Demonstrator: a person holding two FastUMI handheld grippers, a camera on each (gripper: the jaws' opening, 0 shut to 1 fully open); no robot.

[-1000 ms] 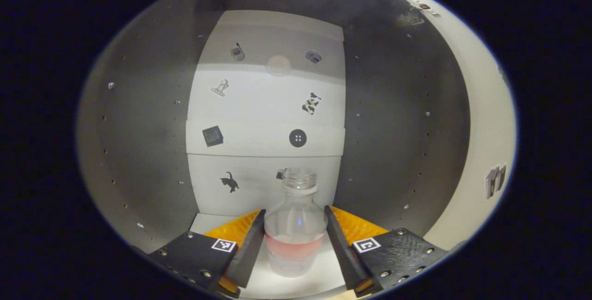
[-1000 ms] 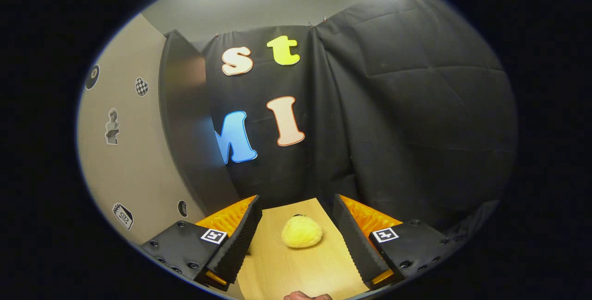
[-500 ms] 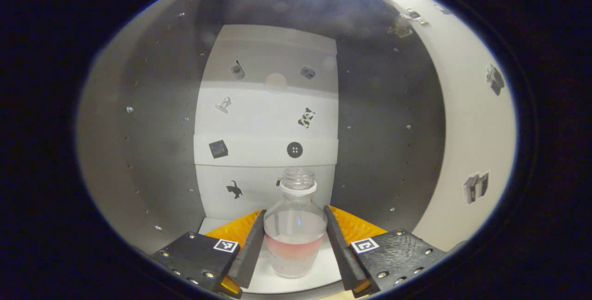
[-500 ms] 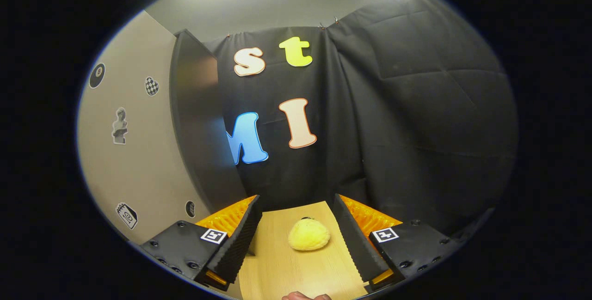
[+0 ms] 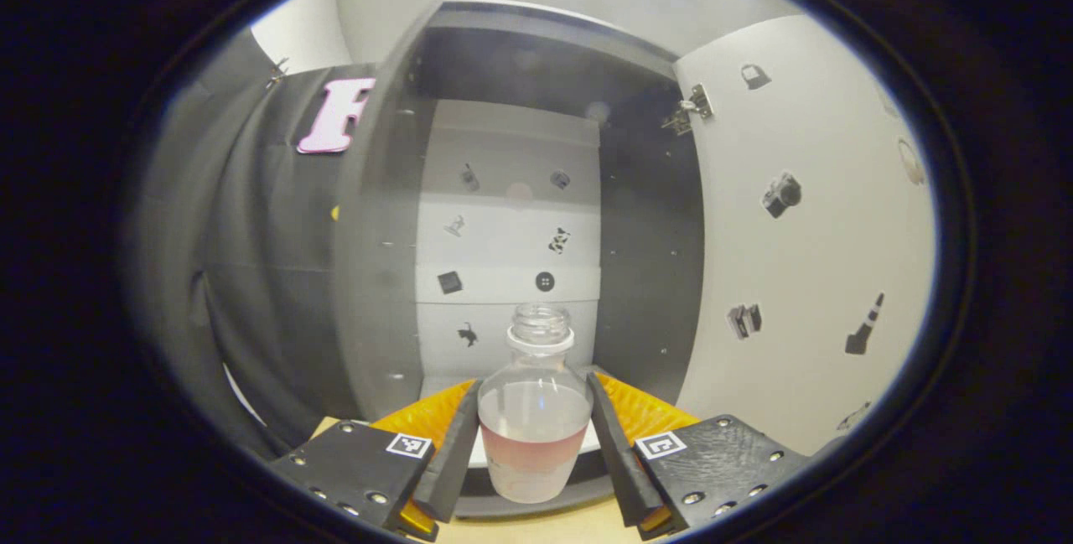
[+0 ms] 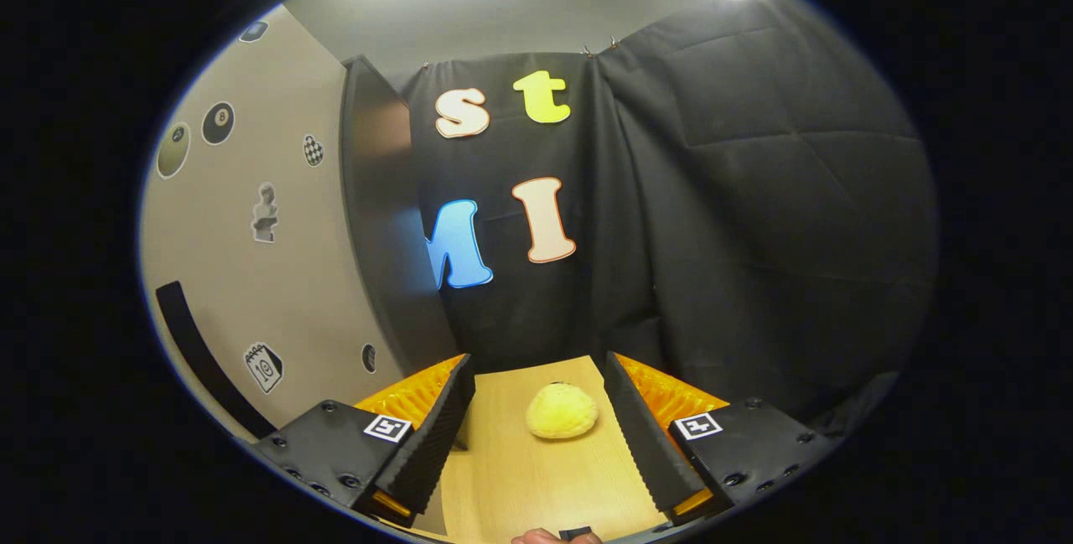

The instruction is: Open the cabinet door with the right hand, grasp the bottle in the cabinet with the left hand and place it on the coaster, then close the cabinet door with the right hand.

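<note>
Left tool (image 5: 534,443) grips upright bottle (image 5: 534,427) at lower centre of left gripper view, outside the open cabinet (image 5: 511,276), door (image 5: 805,234) swung right; no readable label.
Right tool (image 6: 536,435), released, hovers over tabletop (image 6: 520,485) in right gripper view; coaster's direction can't be told.

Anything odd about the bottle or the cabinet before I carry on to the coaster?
One thing: the bottle held upright in the left gripper has no cap, and there is pink liquid in its lower part, so tilting could spill it. The cabinet door stands open as expected. Nothing looks spilled or damaged.
</note>
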